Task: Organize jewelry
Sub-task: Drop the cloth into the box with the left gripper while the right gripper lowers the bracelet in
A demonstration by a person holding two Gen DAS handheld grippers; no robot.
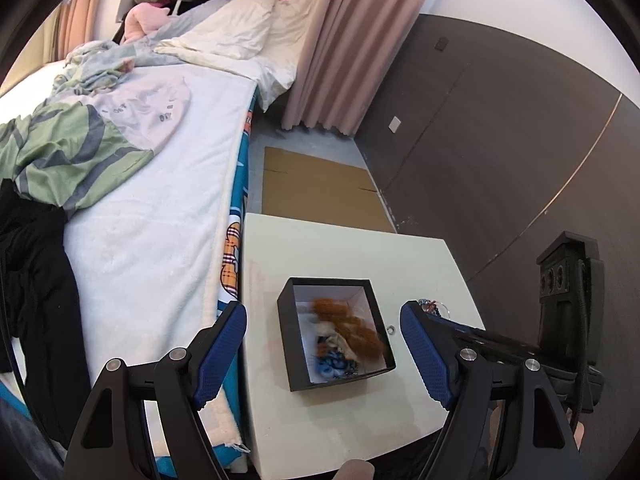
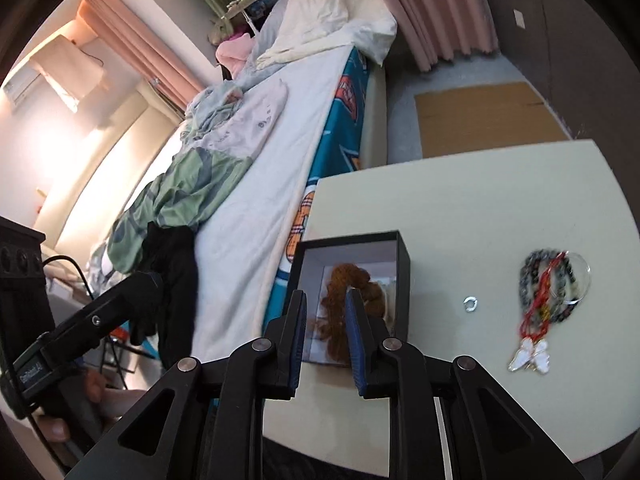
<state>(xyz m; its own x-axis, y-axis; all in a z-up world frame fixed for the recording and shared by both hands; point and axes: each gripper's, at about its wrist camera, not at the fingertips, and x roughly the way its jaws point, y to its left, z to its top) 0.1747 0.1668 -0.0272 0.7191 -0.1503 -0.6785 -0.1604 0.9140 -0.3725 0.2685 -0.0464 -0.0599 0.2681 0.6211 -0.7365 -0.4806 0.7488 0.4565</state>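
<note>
A black box with a white inside [image 1: 288, 300] [image 2: 404, 268] stands on the cream table [image 1: 352, 248] [image 2: 480, 208]. In it lie an orange-brown fuzzy piece [image 1: 352, 326] [image 2: 340, 280] and blue and white pieces [image 1: 334, 362]. My left gripper [image 1: 324, 344] is wide open above the box. My right gripper [image 2: 326, 320] hovers over the box's near side, its jaws a narrow gap apart with nothing between them. Right of the box lie a small silver ring [image 2: 471, 304] [image 1: 391, 329] and a heap of dark beads, red cord and a white butterfly pendant [image 2: 548, 292].
A bed [image 1: 152, 208] with clothes and pillows runs along the table's left side. Flat cardboard [image 1: 316, 188] lies on the floor beyond the table. A dark wall panel [image 1: 500, 152] stands to the right. Pink curtains [image 1: 340, 40] hang behind.
</note>
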